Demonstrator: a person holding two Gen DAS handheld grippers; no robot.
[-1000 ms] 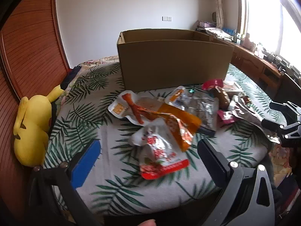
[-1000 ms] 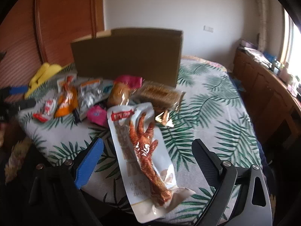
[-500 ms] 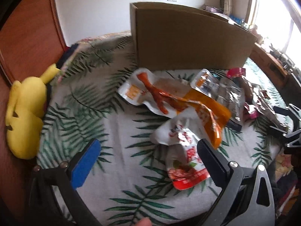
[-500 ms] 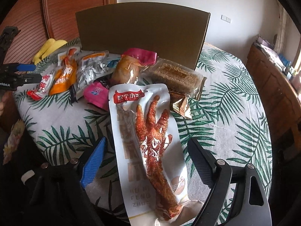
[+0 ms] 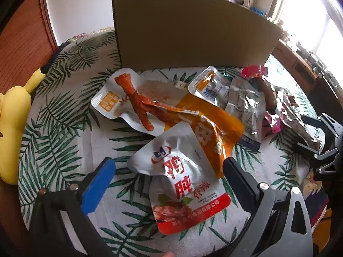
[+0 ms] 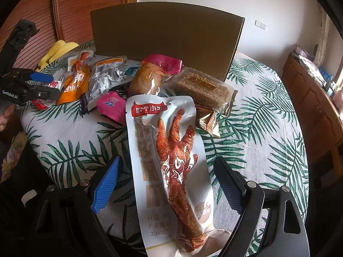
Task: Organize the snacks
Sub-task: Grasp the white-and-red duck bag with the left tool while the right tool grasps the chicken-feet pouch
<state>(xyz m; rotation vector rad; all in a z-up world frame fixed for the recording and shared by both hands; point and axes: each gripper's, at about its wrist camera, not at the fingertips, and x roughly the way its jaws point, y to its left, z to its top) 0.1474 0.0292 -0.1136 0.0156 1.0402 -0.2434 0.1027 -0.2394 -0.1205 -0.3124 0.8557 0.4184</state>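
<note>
The cardboard box (image 5: 193, 32) stands closed-side toward both cameras at the far edge of the snack pile on the leaf-print cloth (image 6: 268, 128), so anything carried to it must clear a tall wall; a low lift would likely knock it back. The long chicken-foot pouch (image 6: 169, 160) lies between the wide-spread jaws of the right gripper (image 6: 165, 184), untouched; its slick, floppy film may well slide or fold if pinched at one end. The left gripper (image 5: 169, 184), also spread wide, straddles the white-and-red duck snack pouch (image 5: 182, 175), which overlaps an orange pouch (image 5: 214, 128) that could drag along. Only the right view shows the pork-floss cake pack (image 6: 203, 85); only the left shows a second chicken-foot pouch (image 5: 133, 100).
</note>
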